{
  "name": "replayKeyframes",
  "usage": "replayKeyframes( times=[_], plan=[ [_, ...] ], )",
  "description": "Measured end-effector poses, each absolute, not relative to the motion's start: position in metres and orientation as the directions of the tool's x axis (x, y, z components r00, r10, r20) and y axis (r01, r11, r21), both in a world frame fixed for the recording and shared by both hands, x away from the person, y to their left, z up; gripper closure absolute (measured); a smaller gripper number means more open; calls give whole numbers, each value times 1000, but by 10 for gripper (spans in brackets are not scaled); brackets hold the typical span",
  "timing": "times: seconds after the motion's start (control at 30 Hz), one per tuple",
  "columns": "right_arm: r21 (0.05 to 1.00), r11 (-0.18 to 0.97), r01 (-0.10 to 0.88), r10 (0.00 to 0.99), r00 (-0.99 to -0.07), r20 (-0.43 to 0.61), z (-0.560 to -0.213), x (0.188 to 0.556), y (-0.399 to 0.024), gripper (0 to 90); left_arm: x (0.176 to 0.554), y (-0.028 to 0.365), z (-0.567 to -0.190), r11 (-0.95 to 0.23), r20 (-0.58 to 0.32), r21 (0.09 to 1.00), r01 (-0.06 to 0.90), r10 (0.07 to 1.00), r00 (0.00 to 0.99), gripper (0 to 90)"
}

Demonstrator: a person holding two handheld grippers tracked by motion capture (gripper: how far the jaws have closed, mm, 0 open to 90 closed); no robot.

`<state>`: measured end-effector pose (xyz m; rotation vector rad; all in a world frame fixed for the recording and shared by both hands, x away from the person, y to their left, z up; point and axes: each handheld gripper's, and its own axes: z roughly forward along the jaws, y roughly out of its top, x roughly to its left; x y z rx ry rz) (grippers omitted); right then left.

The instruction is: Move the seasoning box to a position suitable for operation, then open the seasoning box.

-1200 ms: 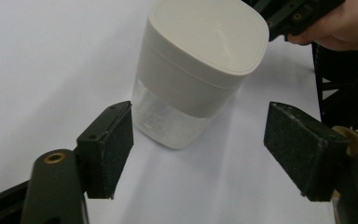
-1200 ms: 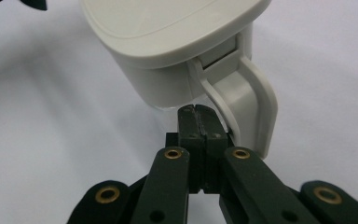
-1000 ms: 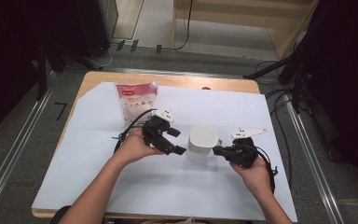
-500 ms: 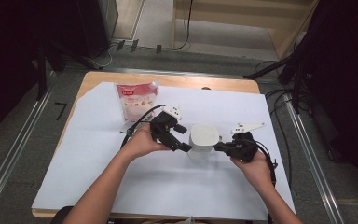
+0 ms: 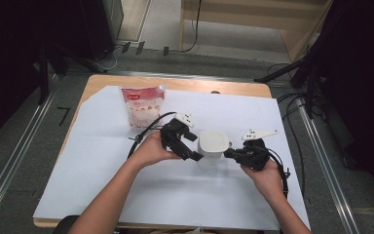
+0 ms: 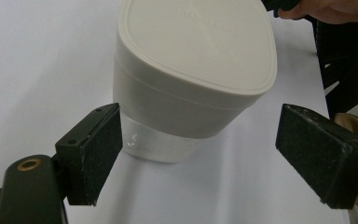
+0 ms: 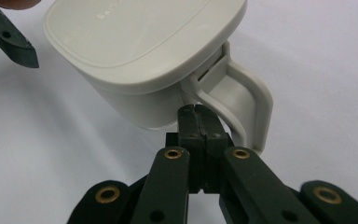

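Item under handling: a pale grey plastic jug with a rounded-square lid and clear lower body, standing upright near the middle of the white paper-covered counter. The lid is seated on the jug and looks fully closed all round in both gripper views.

Right gripper: fingers brought completely together, their tips sitting at the root of the jug's grey loop handle. The closed tips lie against or just beside the handle's lower attachment; whether any plastic is actually pinched between them cannot be told (no gap is visible, and the handle loop passes beside the tips rather than through them).

Left gripper: fingers spread wide, one pad on each side of the jug's body, neither pressing on it. The jug sits between them with clear space at both pads.

Progress, judged: the work in hand appears to be securing the jug from both sides, likely ahead of opening it. The right side is positioned at the handle; the left side is aligned but its grasp is not yet made. The lid is unopened.

Also noted: a red and white printed pouch lying on the counter's far left, well apart from the jug and untouched.
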<state>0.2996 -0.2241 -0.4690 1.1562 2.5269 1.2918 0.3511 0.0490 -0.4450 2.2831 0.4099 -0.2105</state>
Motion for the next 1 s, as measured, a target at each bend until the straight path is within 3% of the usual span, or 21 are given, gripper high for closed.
replayKeyframes(
  times=[1.0],
  plan=[
    [724,358,590,683,-694,228,-470,298,-220,900,357,29,-456,-643,-241,685,341,241,940,142]
  ],
)
